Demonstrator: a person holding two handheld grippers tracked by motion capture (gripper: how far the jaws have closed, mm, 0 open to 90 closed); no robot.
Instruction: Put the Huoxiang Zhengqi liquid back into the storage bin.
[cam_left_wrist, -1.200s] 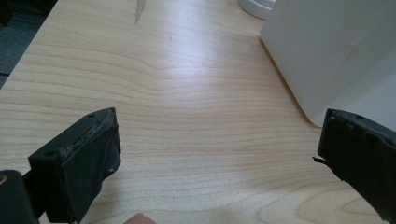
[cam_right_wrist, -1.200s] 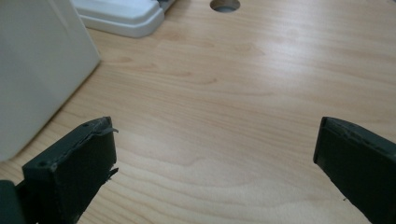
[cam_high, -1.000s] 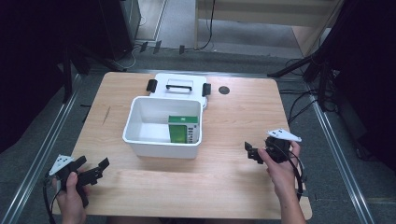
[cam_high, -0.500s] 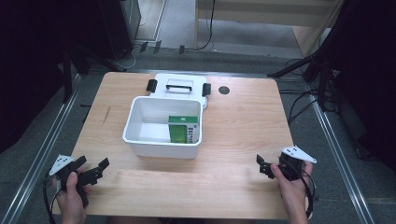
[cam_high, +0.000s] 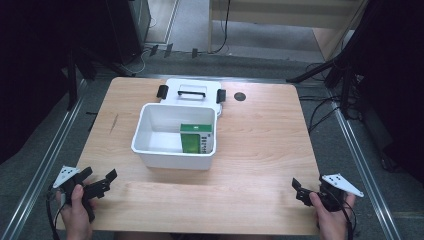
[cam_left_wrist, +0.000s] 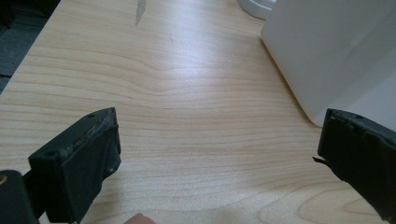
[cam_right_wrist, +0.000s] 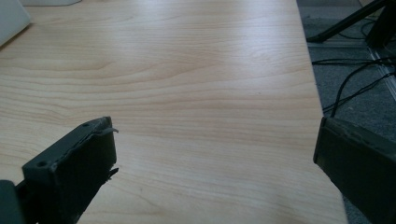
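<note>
A white open bin (cam_high: 172, 154) stands mid-table with a green box (cam_high: 196, 139) upright inside it, against its right wall. Behind it lies the white lid (cam_high: 190, 100) with a black handle and two black latches. My left gripper (cam_high: 100, 177) rests at the table's front left corner, open and holding nothing. In the left gripper view its jaws (cam_left_wrist: 219, 154) are spread wide over bare wood, and the bin's wall (cam_left_wrist: 336, 56) rises at the upper right. At the front right corner, my right gripper (cam_high: 299, 190) is open too, its jaws (cam_right_wrist: 217, 158) wide apart above the wood.
The wooden table (cam_high: 260, 150) has a small black round hole (cam_high: 240, 96) near its far edge. Metal rails run along both sides. Cables (cam_right_wrist: 350, 88) lie on the grey floor right of the table. A white corner of the bin (cam_right_wrist: 11, 18) shows far left in the right gripper view.
My right gripper has drawn back from the table's right middle to the front right corner. The left gripper, bin and green box have stayed put.
</note>
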